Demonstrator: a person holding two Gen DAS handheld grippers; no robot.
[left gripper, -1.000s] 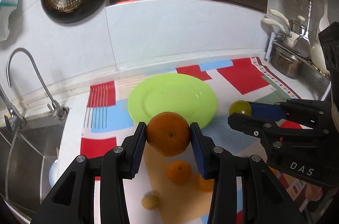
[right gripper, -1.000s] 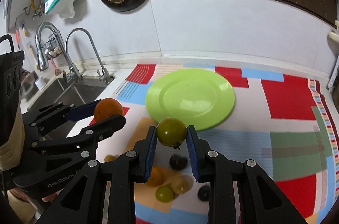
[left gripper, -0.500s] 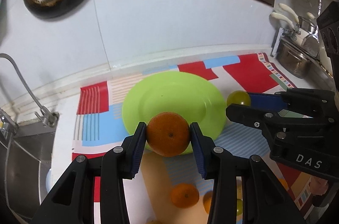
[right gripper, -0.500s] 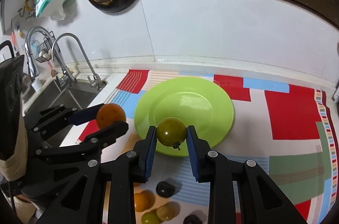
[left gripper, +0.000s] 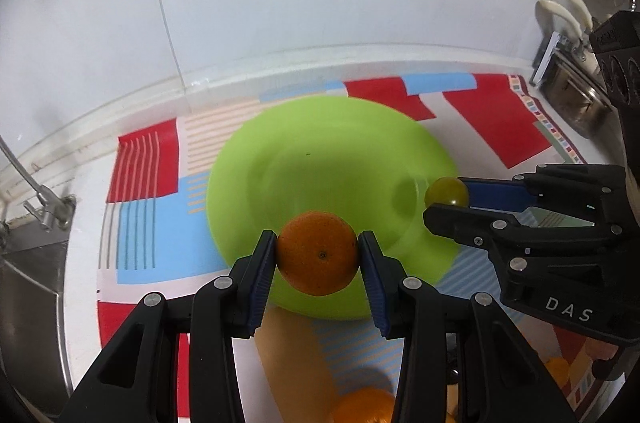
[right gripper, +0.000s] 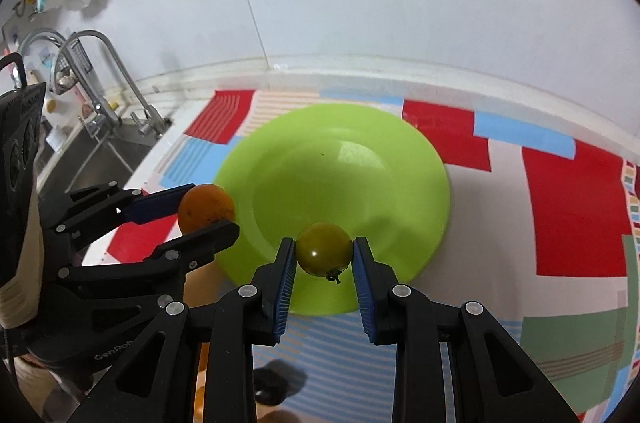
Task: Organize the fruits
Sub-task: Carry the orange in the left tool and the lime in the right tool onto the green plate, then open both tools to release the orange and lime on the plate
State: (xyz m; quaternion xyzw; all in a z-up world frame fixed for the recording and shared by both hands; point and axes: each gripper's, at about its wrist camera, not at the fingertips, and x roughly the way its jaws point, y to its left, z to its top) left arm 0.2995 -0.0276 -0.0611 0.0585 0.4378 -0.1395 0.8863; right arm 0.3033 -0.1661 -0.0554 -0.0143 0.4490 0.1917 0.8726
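Orange (left gripper: 316, 259) and green tomato (right gripper: 324, 254) held above green plate (left gripper: 320, 167).

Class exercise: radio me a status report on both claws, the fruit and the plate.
Left claw shut on round orange. Right claw shut on small green tomato. Both over bare round lime-green plate. Nothing in the way.

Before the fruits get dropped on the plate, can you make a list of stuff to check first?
1. Left gripper squeezes the orange: ok.
2. Right gripper squeezes the green tomato: ok.
3. Green plate has nothing on it yet: ok.
4. Both fruits show over the plate: ok.
5. The two grippers stay apart from each other: ok.
6. Fruits low enough to let go without rolling off: cannot tell.
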